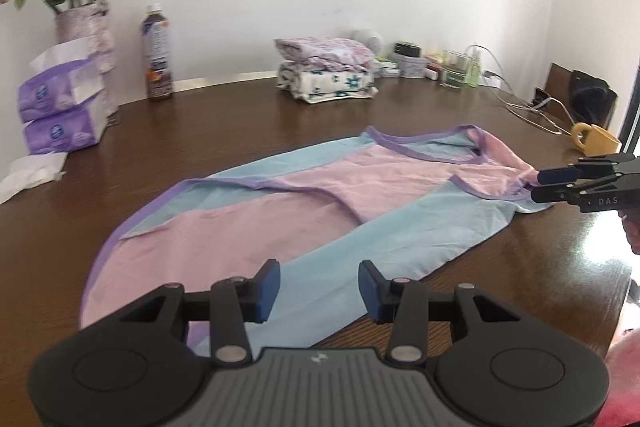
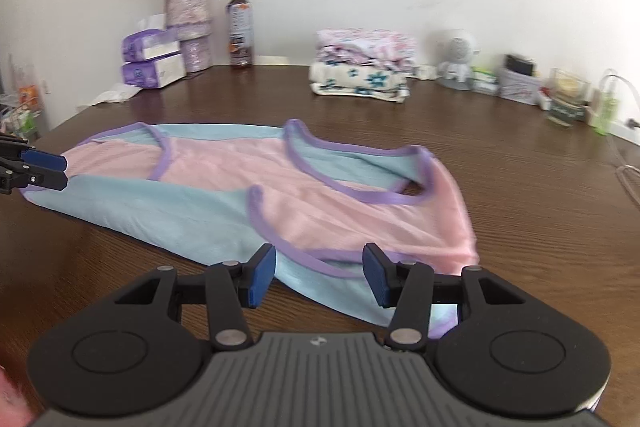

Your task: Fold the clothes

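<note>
A sleeveless top (image 1: 304, 211) in pink and light blue with purple trim lies spread on the brown wooden table (image 1: 256, 119). My left gripper (image 1: 320, 291) hovers open over its hem end, with nothing between the blue pads. In the right wrist view the top (image 2: 248, 183) shows its neckline and armholes. My right gripper (image 2: 318, 279) stands open over the shoulder end, its pads on either side of a purple-trimmed armhole edge. Each gripper appears in the other's view: the right gripper (image 1: 536, 185) at the shoulder corner, the left gripper (image 2: 64, 171) at the hem corner.
A stack of folded clothes (image 2: 360, 71) sits at the back of the table. A bottle (image 1: 157, 53), a vase of flowers (image 1: 86, 23) and tissue packs (image 1: 60, 115) stand back left. A yellow mug (image 1: 594, 141), cables and small items lie back right.
</note>
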Demonstrator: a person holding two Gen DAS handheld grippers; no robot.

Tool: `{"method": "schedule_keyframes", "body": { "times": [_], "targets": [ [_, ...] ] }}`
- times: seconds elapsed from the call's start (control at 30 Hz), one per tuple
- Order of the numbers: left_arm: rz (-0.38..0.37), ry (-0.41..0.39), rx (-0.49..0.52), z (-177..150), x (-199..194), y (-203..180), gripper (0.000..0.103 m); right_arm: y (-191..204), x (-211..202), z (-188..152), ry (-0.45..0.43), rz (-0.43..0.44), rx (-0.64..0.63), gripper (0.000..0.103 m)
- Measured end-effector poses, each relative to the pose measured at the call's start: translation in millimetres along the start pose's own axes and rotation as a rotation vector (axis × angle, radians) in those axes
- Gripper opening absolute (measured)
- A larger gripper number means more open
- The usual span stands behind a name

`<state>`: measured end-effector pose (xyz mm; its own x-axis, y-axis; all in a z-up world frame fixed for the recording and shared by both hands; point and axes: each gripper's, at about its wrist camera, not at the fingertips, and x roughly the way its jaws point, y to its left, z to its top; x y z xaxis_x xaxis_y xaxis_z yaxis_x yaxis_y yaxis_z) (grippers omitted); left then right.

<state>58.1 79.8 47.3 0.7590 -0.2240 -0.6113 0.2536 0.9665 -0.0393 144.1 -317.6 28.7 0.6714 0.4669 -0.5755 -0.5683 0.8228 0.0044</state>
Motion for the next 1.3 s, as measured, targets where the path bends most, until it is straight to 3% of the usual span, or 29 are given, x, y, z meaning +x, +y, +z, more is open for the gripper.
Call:
{"method": "schedule_keyframes", "body": {
  "times": [0.1,0.27,0.57,0.7,0.83,0.97,1.03,1.13,1.2,1.3],
  "targets": [
    [-0.074,0.005,0.060,12,20,-27,0.042,-17,-14,-8,-0.012,-0.070,0.011,0.050],
    [-0.183,0.012,0.142,30,49,-74,0.042,-41,-24,-20,-0.017,-0.111,0.033,0.050],
    [-0.336,0.039,0.315,68,103,-159,0.042,-73,-13,-24,0.031,0.021,0.081,0.049],
    [-0.377,0.075,0.325,83,131,-185,0.041,-95,-8,-24,0.054,0.094,0.172,0.039],
    [-0.422,0.123,0.342,93,158,-203,0.039,-104,-4,-23,0.073,0.146,0.174,0.031],
    [-0.467,0.181,0.343,97,178,-213,0.029,-114,3,-21,0.089,0.202,0.214,0.027],
    [-0.482,0.192,0.349,97,183,-217,0.028,-121,6,-21,0.090,0.218,0.246,0.027],
    [-0.472,0.191,0.418,92,184,-226,0.014,-124,8,-20,0.092,0.218,0.237,0.022],
    [-0.477,0.199,0.447,90,184,-231,0.013,-123,10,-20,0.095,0.210,0.216,0.019],
    [-0.498,0.205,0.411,95,182,-230,0.015,-116,11,-21,0.106,0.179,0.141,0.015]
  ]
}}
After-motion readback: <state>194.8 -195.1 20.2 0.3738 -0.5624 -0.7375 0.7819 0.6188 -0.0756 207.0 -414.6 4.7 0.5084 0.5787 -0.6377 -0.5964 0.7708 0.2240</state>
